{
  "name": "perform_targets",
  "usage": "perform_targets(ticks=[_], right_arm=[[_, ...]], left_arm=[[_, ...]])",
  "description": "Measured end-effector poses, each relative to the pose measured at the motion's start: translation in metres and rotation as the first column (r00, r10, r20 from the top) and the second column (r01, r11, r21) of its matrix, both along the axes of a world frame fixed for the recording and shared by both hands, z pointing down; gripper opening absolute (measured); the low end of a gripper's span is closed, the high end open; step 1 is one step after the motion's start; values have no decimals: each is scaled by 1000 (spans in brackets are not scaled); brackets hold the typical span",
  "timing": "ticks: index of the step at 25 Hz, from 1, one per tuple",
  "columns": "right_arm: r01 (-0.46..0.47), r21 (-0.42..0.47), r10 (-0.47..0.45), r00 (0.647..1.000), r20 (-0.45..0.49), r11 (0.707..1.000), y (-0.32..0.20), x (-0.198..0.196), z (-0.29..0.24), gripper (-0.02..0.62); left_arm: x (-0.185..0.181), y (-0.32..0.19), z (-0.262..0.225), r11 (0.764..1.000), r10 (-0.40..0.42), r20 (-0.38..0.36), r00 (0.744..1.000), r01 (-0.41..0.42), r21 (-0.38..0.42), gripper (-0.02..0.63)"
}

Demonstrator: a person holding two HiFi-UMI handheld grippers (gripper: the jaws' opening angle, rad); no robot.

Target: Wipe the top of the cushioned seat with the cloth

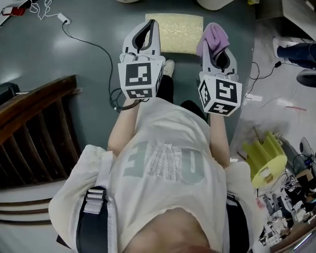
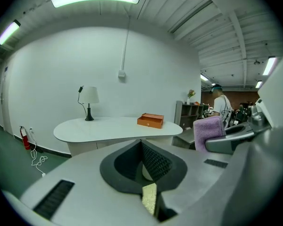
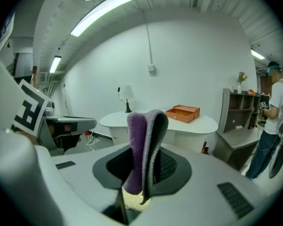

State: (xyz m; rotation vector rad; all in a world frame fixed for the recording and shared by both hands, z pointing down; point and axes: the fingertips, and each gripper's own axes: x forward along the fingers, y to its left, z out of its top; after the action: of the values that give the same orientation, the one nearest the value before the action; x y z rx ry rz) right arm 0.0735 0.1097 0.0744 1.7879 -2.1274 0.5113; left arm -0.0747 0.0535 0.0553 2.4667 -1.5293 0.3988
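— Left tool (image 1: pixel 149 25)?
— Jaws pressed together, nothing between; overlapping the left edge of the yellow cushioned seat (image 1: pixel 183 36) in the head view.
— Right tool (image 1: pixel 216 45)?
— Clamped on the purple cloth (image 1: pixel 213 35) (folded, sticking up past the tips), at the seat's right edge.
— And the seat?
— Down on the grey floor (image 1: pixel 68 57), just ahead of both tools.

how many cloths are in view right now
1: the purple cloth, clamped in the right gripper, near the cushioned seat's right edge in the head view. No other shows.
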Motion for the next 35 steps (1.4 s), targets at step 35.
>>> perform_targets(ticks=[35], right_arm=[[105, -9, -104, 993, 63, 994, -126, 37, 109, 94]], left_arm=[[40, -97, 112, 997, -82, 0, 997, 82, -2, 6]])
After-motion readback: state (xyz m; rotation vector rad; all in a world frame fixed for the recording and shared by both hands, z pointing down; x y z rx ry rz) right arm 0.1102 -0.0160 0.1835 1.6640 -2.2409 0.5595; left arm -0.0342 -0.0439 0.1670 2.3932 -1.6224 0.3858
